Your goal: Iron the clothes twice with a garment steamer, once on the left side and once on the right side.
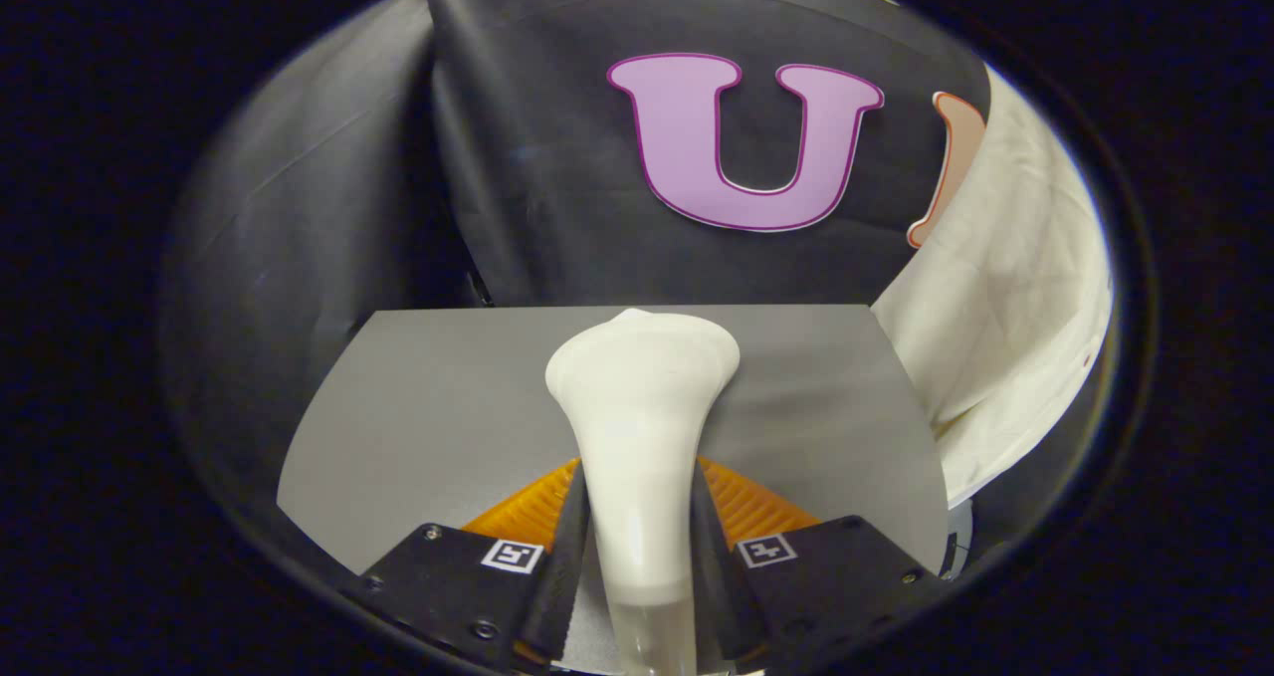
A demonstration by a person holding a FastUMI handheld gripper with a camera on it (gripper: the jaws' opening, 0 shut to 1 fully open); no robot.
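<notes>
Gripper view: hand-held gripper clamps steamer at lower centre, above desk. Shirt at right, untouched; first pass likely pending, needs swing right.

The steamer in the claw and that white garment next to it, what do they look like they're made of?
Steamer: probably matte white plastic, smooth and seamless, with a soft sheen; the claw is shut on its neck. Garment: thin white woven cloth, possibly cotton, judging by its creases and folds.

The white plastic garment steamer stands clamped between the fingers, head forward; the white cloth garment hangs at two o'clock.
</notes>
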